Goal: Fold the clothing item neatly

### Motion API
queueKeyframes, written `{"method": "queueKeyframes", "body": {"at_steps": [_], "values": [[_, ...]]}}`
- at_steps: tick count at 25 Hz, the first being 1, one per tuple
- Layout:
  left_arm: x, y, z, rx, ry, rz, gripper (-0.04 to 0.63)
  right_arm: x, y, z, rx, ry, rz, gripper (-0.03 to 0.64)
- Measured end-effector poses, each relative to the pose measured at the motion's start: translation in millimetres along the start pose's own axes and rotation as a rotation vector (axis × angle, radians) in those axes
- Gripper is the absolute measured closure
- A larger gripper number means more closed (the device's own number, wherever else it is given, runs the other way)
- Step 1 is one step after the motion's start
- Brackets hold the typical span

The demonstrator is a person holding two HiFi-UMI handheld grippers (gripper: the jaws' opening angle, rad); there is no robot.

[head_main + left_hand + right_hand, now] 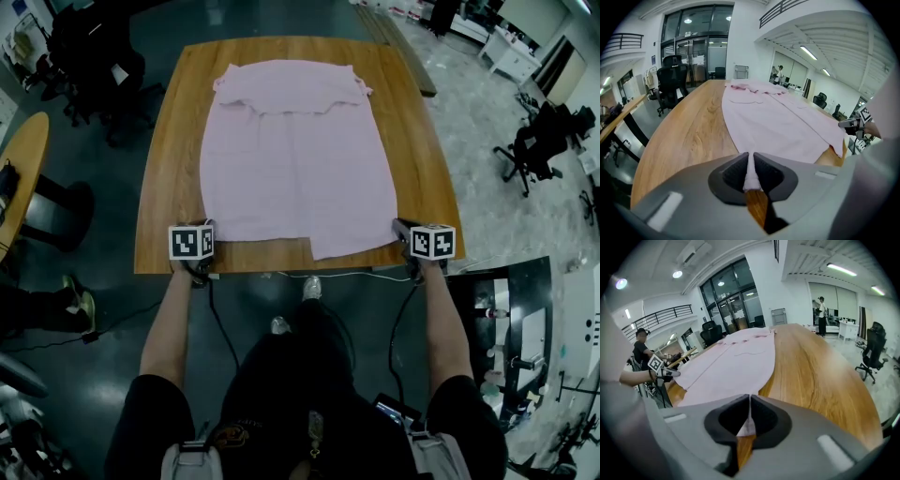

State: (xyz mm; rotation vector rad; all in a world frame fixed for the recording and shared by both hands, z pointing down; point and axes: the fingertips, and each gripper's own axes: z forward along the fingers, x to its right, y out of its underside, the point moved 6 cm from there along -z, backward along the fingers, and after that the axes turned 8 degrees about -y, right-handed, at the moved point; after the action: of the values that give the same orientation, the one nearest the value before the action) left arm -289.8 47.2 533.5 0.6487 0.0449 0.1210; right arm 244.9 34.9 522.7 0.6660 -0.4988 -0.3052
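- The pink garment [295, 159] lies spread flat on the wooden table [164, 159], running lengthwise away from the person, smooth across the middle.
- At its far end the top part is folded in, with a crease line running across the cloth.
- The near hem sits just inside the table's near edge, and it is uneven: the right part reaches a little closer to the edge than the left.
- The left gripper [751, 164] is clamped on the near-left corner, with a thin ridge of pink cloth pinched upright between the closed jaws and wood showing just beneath.
- The right gripper [749, 409] is doing the same at the near-right corner, jaws pressed together on a small peak of fabric.
- From the head view both grippers sit level with each other at the near edge, well apart, one at each corner, with the marker cubes [191, 242] facing up.
- Dark cables [217, 314] trail down from each gripper toward the floor.
- Further out, a black office chair [536, 145] stands on the right and the edge of a round table [23, 173] shows on the left.
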Motion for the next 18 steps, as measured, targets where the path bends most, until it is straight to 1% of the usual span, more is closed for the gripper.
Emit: {"method": "queueKeyframes", "body": {"at_steps": [7, 10, 13, 16, 18], "values": [[0, -25, -12, 0.058, 0.067, -0.050, 0.561, -1, -49, -2, 0.084, -0.059, -0.032, 0.604], [0, -43, -18, 0.095, 0.093, -0.072, 0.561, -2, -75, 1, 0.126, -0.090, -0.041, 0.604], [-1, -72, -23, 0.140, 0.115, -0.085, 0.561, 0, -108, 5, 0.155, -0.109, -0.069, 0.604], [-3, -108, -21, 0.174, 0.147, -0.121, 0.561, 7, -145, 12, 0.180, -0.120, -0.099, 0.604], [-7, -133, -15, 0.187, 0.151, -0.137, 0.561, 16, -171, 19, 0.202, -0.123, -0.109, 0.604]]}}
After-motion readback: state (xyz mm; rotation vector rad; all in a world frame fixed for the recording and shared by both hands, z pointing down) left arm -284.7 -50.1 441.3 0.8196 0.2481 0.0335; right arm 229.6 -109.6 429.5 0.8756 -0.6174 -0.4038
